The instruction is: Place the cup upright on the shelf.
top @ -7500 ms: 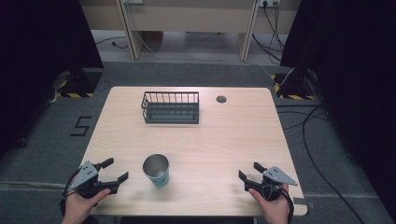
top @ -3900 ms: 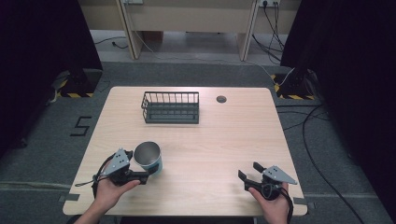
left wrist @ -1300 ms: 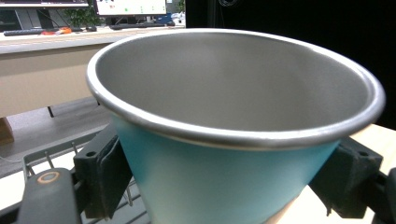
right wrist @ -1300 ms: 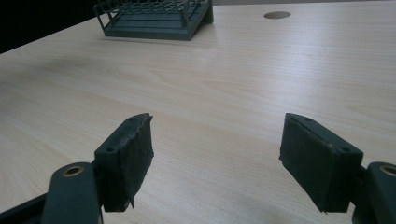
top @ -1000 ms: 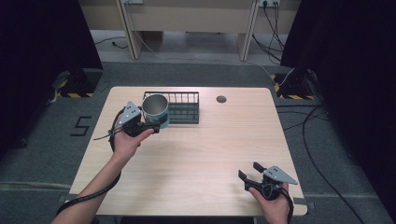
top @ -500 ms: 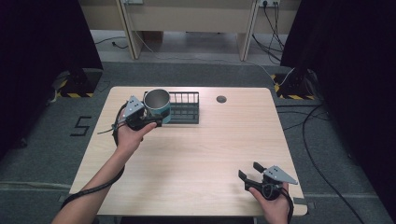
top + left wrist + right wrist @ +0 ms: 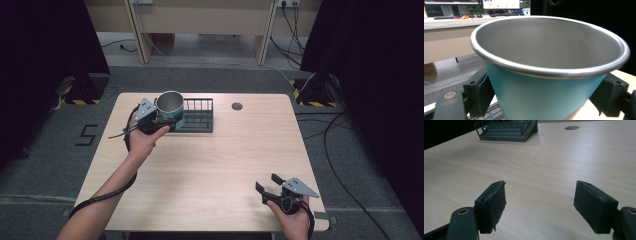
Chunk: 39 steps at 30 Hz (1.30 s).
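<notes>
Left gripper (image 7: 159, 121) clamped on teal metal cup (image 7: 549, 75), pads pressed to both sides, held over wire rack (image 7: 197, 116). Cup's bare grey inside plain up close. Right gripper (image 7: 541, 205) spread wide above pale wooden table (image 7: 220, 165). "5" (image 7: 86, 135) taped on grey floor.

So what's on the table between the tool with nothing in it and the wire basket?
Nothing: in the high view, bare wood runs from the right tool to the wire basket.
</notes>
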Tool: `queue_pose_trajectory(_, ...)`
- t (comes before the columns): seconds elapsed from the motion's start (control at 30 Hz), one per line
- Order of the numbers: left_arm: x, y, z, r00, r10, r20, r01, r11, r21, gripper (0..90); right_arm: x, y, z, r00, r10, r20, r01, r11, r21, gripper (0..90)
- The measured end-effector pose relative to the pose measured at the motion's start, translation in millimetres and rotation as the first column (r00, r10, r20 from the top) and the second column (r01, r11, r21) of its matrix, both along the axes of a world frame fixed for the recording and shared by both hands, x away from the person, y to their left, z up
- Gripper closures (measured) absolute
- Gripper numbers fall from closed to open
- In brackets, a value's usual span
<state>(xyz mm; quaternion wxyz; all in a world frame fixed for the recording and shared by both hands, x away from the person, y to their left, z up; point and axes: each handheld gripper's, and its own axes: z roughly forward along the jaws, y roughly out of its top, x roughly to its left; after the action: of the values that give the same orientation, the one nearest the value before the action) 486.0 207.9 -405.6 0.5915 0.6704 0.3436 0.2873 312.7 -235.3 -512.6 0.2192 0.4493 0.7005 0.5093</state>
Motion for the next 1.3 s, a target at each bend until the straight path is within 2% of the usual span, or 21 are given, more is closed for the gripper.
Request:
queue_pose_trajectory(0.73,26.7,-7.1,1.0,0.9992,0.035,-0.017,-0.035,0.9993,0.011,16.3,0.1,-0.3,0.0,1.0,-0.001,0.0,0.001,1.0,0.002,26.3)
queue_pose_trajectory(0.97,33.2,-11.6,4.7,0.9989,0.044,-0.018,-0.043,0.999,0.005,16.3,0.2,-0.3,0.0,1.0,0.0,-0.001,0.0,1.0,0.002,26.3)
queue_pose_trajectory(1.3,45.6,-19.1,17.1,0.9986,0.049,-0.017,-0.049,0.9988,-0.001,16.3,1.0,-1.5,-0.2,1.0,-0.002,0.001,0.002,1.0,0.006,26.4)
